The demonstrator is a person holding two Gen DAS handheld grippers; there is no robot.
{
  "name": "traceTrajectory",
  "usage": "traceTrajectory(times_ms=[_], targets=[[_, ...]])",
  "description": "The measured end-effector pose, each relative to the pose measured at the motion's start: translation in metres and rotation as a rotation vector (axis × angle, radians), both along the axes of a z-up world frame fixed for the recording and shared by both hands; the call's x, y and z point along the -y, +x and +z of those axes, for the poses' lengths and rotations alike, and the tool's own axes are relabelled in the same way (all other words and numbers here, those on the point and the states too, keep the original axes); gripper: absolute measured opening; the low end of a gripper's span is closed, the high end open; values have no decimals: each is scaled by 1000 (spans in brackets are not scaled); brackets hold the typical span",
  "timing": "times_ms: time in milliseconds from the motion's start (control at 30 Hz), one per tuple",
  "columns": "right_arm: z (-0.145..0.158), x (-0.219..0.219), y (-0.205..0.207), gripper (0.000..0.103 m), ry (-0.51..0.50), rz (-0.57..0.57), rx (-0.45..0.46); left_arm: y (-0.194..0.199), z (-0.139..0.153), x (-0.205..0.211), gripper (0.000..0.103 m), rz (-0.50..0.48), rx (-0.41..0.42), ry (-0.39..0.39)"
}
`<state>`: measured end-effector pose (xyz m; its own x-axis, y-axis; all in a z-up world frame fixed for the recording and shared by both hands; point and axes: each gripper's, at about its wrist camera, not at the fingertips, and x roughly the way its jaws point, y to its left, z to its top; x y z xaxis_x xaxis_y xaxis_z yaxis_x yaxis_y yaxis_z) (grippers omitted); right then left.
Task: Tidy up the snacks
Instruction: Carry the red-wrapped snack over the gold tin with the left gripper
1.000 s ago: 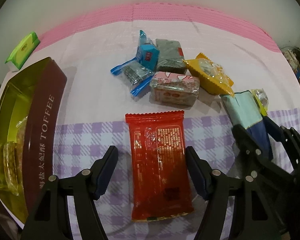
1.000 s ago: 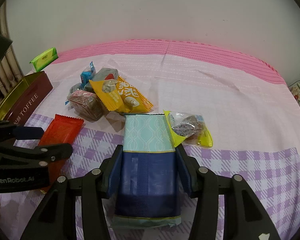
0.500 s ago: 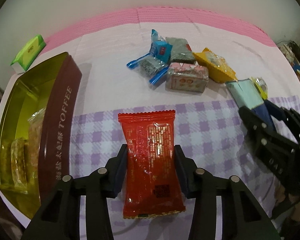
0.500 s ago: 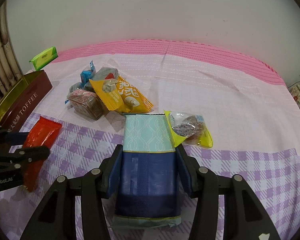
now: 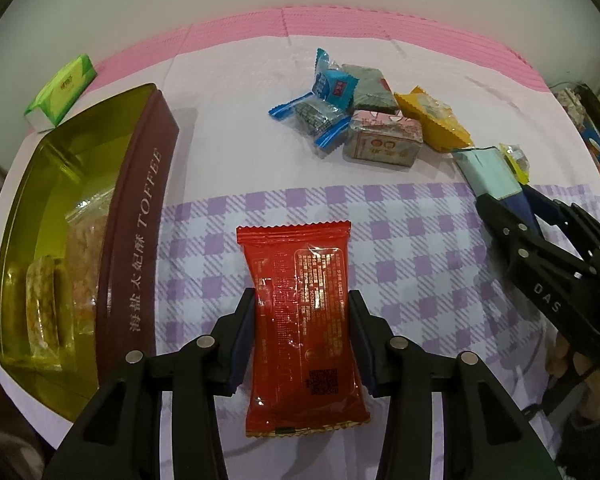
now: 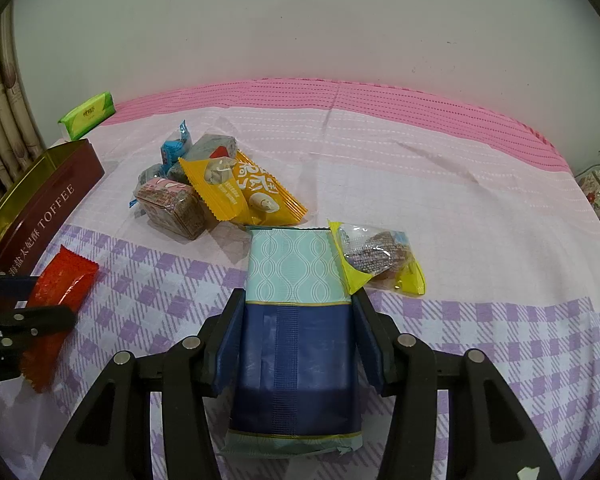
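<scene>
My left gripper is shut on a red snack packet, its pads pressing both long edges, the packet raised a little over the checked cloth. An open brown and gold TOFFEE tin stands to its left with several wrapped snacks inside. My right gripper is shut on a blue and pale green packet lying on the cloth. A loose pile of snacks sits farther back: blue candies, a grey bar, a pink block, a yellow packet. A small clear and yellow packet lies beside the right gripper's packet.
A green tissue pack lies at the table's far left by the wall. The cloth is pink at the back and purple checked in front. Clutter shows past the right edge. A hand holds the right gripper.
The left gripper's jaws closed onto the red packet and moved with it toward the tin, which now looms larger on the left. The right gripper and its packet have not moved.
</scene>
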<state>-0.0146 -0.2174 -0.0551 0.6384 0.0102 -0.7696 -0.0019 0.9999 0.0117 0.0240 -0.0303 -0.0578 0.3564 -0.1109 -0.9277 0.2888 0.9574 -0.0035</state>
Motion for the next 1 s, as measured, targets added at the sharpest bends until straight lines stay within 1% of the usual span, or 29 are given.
traceTrajectory(times_ms=[300,500,633,767,1000], targets=[[0,0,0,48,-1,0,0,-6,24,-3,45,-19,36,-18],[0,0,0,48,-1,0,0,-6,54,-11,45,-19,120,-9],[0,0,0,48,-2,-1,0,4,68,-27,45,20,150,-8],[0,-1,0,48,-2,-1,0,16,75,-49,45,72,172,18],[0,-1,0,48,-3,-1,0,29,74,-91,45,150,177,63]])
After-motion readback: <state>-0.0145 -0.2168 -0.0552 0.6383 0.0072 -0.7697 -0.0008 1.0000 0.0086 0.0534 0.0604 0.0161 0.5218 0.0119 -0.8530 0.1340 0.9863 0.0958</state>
